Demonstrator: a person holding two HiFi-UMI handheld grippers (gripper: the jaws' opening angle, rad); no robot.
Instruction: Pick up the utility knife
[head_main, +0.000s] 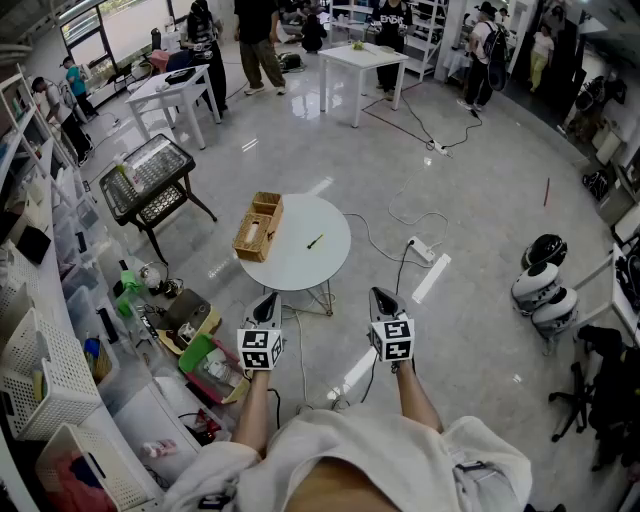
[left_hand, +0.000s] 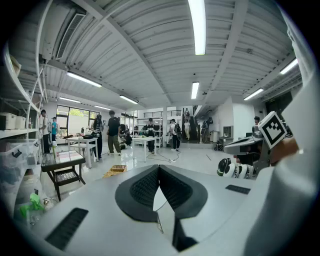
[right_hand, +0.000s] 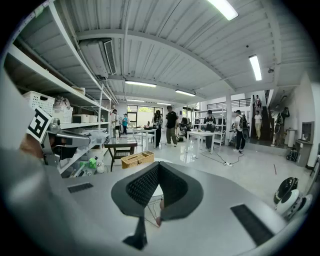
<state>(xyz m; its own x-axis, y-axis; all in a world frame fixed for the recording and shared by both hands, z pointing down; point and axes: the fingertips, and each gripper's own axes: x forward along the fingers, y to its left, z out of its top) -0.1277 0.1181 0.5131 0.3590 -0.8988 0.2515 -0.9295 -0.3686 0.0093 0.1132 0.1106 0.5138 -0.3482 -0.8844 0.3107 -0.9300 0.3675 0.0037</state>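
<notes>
The utility knife (head_main: 315, 241), small and dark with a yellow-green tint, lies near the middle of a round white table (head_main: 320, 265). A wicker basket (head_main: 258, 226) stands on the table's left edge. Both grippers hang in the air on the near side of the table, well short of the knife. My left gripper (head_main: 267, 298) points at the table's near left rim, my right gripper (head_main: 379, 293) just right of the table. In the left gripper view the left gripper (left_hand: 159, 167) has its pads together, holding nothing. The right gripper (right_hand: 159, 165) looks the same. The jaws hide the knife in both gripper views.
A black wire trolley (head_main: 150, 180) stands left of the table. White crates and clutter (head_main: 60, 370) line the left wall. A power strip with cables (head_main: 421, 250) lies on the floor to the right. Round white-and-black devices (head_main: 540, 285) sit farther right. White tables (head_main: 365, 58) and people are at the back.
</notes>
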